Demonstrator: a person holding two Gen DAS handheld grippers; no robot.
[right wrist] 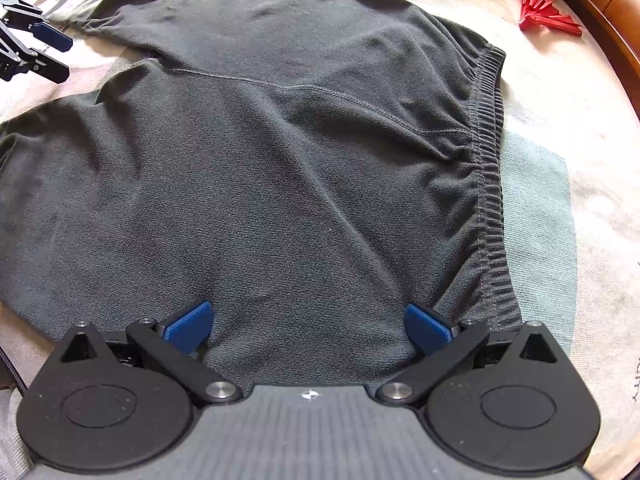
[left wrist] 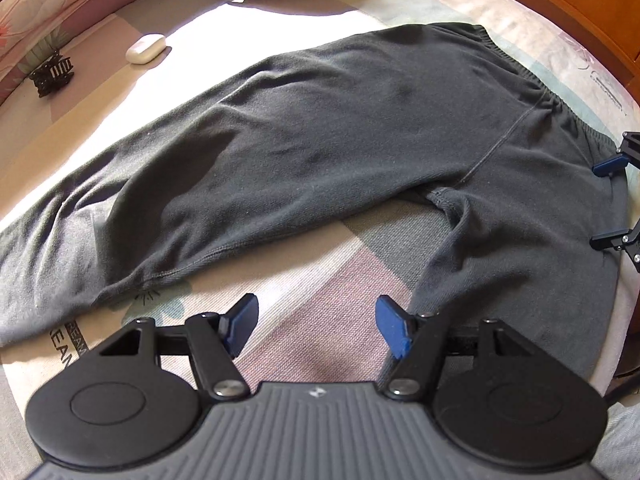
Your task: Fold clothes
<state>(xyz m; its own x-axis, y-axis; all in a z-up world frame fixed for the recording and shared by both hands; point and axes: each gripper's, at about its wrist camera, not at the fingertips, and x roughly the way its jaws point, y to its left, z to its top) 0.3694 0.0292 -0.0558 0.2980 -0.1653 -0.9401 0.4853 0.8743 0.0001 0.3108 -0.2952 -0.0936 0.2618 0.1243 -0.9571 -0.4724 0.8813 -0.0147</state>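
Trousers (left wrist: 340, 140) lie flat across the bed (left wrist: 320, 272), whose cover reads "DREAM". Left tongs (left wrist: 316, 326) hang apart over bare cover; right tongs (right wrist: 308, 328) gape wide over the cloth, gripping nothing.

Trouser (left wrist: 320, 128) leg ends cut by frame edge; right tool (left wrist: 612, 204) mostly beyond edge.

Two black claws (left wrist: 316, 326) (right wrist: 308, 328) with blue fingertip pads (left wrist: 390, 328), round discs, silver pivot screws, ribbed grey housing.
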